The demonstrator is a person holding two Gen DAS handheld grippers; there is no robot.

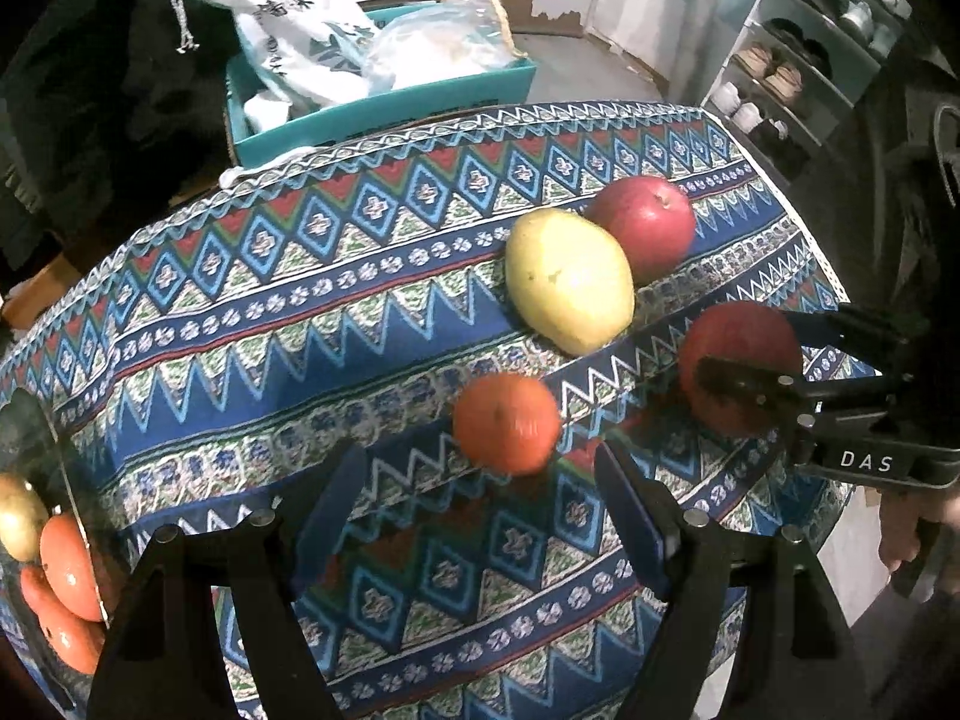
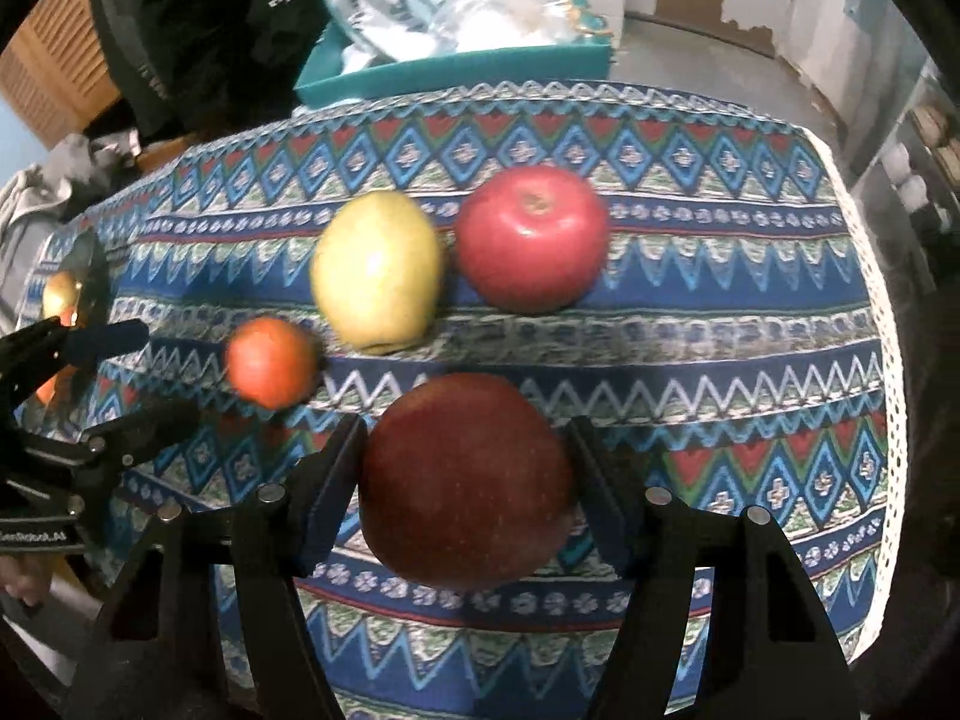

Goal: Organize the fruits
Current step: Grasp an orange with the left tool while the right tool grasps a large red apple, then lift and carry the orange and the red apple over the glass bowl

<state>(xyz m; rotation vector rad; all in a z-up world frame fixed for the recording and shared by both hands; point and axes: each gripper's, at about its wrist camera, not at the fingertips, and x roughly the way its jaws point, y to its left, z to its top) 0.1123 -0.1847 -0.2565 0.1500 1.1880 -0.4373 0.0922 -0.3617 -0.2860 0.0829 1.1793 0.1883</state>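
Observation:
On the patterned tablecloth point(image 1: 252, 324) lie a yellow pear point(image 1: 567, 279) point(image 2: 378, 270), a red apple point(image 1: 645, 225) point(image 2: 531, 237) behind it and an orange point(image 1: 507, 423) point(image 2: 273, 369). My right gripper point(image 2: 465, 480) is shut on a second, darker red apple point(image 2: 465, 480); it also shows in the left wrist view point(image 1: 741, 360). My left gripper point(image 1: 480, 516) is open and empty, just short of the orange. A glass bowl point(image 1: 36, 456) at the left edge holds a pear and oranges point(image 1: 69, 564).
A teal box point(image 1: 384, 102) with white bags stands behind the table. A shoe rack point(image 1: 804, 60) is at the far right. The table's right edge has a white lace border point(image 2: 882, 312).

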